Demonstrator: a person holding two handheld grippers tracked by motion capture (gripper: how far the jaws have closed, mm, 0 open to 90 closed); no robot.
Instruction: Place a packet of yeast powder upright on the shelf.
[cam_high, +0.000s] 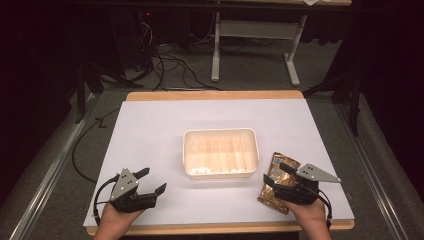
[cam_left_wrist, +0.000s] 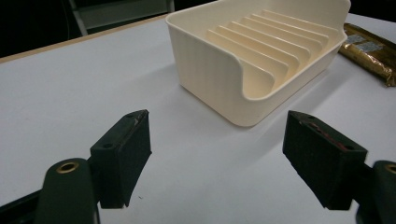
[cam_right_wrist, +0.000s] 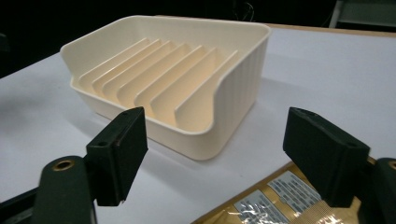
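Right in the middle of the white-topped surface (cam_high: 150, 125) sits a cream plastic rectangular tray with raised ribs inside (cam_high: 220, 153), long side facing the person. From the gripper views you can see one end wall of it dips down in a curved cutout, and the ribs run parallel across the inside.

Just off its right front corner lies a shiny gold foil packet with a small printed label (cam_high: 278, 183), flat on the surface, close to the tray but not touching as far as I can tell.

Over on the left, the left gripper (cam_high: 152, 183) is held near the front edge of the surface, well apart from the tray, jaws spread wide with nothing but bare surface between them. In its own view the left gripper (cam_left_wrist: 217, 158) looks toward the tray's corner, with the gold packet peeking in at the far right.

On the other side, the right gripper (cam_high: 274, 173) hovers right over the gold packet, jaws also spread wide, not pinching anything. Its own view has the right gripper (cam_right_wrist: 215, 156) aimed at the tray's cutout end, with the packet's label low between the jaws.
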